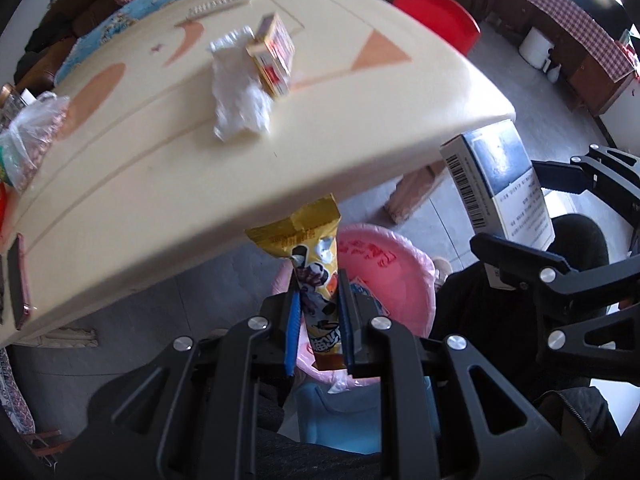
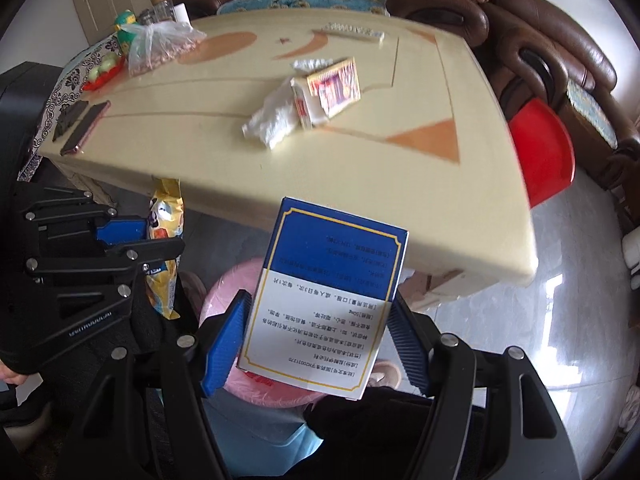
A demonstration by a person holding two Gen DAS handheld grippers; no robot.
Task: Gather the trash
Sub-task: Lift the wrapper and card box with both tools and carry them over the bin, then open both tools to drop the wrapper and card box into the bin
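1. Yellow snack wrapper (image 1: 316, 280) is pinched in the left gripper (image 1: 318, 328), hanging off the table's near edge above the pink-lined bin (image 1: 384, 280).
2. The right gripper (image 2: 320, 340) clamps a blue-and-white box (image 2: 328, 296), also over the bin.
3. Neither is dropped yet.
4. Left on the table (image 2: 360, 184), mid-top: crumpled tissue (image 2: 272, 120) touching a small carton (image 2: 336, 86).

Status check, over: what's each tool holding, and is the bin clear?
Left tool shut on yellow wrapper. Right tool shut on blue-and-white box. Both above pink-lined bin. Nothing blocking. Tissue and small carton on table.
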